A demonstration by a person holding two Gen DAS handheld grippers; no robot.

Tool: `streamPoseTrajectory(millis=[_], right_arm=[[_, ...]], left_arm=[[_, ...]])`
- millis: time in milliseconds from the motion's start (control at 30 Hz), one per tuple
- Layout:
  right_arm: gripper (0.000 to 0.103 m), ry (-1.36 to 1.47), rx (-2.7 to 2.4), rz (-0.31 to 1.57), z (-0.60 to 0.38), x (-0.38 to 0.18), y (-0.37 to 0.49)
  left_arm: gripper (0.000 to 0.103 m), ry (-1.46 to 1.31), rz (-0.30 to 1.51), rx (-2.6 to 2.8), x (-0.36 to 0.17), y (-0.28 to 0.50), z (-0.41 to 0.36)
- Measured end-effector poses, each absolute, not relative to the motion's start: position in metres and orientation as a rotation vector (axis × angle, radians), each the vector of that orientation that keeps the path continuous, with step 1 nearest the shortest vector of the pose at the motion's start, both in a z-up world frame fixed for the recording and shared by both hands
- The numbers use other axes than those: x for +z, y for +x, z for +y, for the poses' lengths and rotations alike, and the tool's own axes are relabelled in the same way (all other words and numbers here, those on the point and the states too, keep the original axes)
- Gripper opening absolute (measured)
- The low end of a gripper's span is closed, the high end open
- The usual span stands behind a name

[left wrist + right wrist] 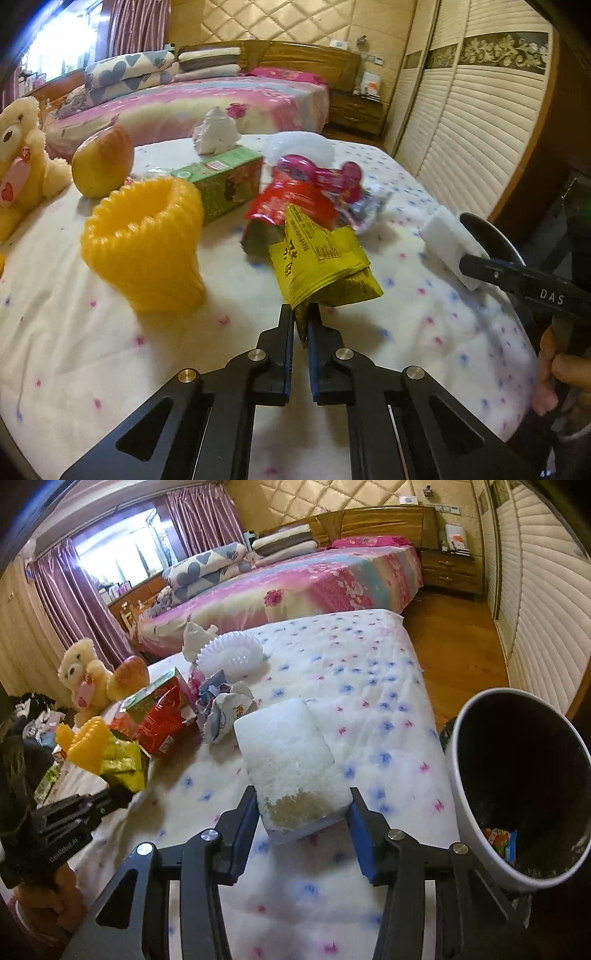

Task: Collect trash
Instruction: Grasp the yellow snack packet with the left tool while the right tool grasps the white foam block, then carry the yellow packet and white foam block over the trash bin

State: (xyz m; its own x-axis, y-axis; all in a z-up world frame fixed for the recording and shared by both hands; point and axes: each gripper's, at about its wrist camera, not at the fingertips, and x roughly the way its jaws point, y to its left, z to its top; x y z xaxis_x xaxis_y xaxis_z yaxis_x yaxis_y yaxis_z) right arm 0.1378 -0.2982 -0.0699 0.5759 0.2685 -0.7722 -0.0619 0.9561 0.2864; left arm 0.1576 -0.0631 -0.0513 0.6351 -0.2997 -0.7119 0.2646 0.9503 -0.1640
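Observation:
My left gripper (pixel 301 310) is shut on the near corner of a yellow snack wrapper (pixel 317 258), which lies on the flowered tablecloth (pixel 110 350) against a red wrapper (pixel 291 203). My right gripper (pixel 304 801) is shut on a white foam block (pixel 288 753) with a brownish stain at its near end; both pads press its sides. The block (pixel 447 236) also shows at the table's right edge in the left wrist view. A white trash bin (pixel 458 760), tilted toward me, stands just right of the block with a few wrappers inside.
A yellow foam fruit net (pixel 144 240), a green tissue box (pixel 225 181), an apple (pixel 103 162) and a teddy bear (pixel 18 155) stand on the left. Crumpled paper (pixel 225 709) and a white foam net (pixel 229 653) lie further back. A bed is behind.

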Motion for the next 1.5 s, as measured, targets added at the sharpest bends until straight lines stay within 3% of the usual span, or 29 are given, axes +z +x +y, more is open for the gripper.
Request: streamPoseTrajectory(millis=[667,1500], right_arm=[[0.047,0.343,0.025,0.876,-0.377,-0.05,0.08],[0.047,0.425,-0.131,0.84,-0.452,-0.053,0.076]], left_arm=[[0.005,0.059,0.804,-0.492,-0.035,0.143,-0.152],[0.005,0.163,0.82,-0.59,-0.039,0.19,-0.259]])
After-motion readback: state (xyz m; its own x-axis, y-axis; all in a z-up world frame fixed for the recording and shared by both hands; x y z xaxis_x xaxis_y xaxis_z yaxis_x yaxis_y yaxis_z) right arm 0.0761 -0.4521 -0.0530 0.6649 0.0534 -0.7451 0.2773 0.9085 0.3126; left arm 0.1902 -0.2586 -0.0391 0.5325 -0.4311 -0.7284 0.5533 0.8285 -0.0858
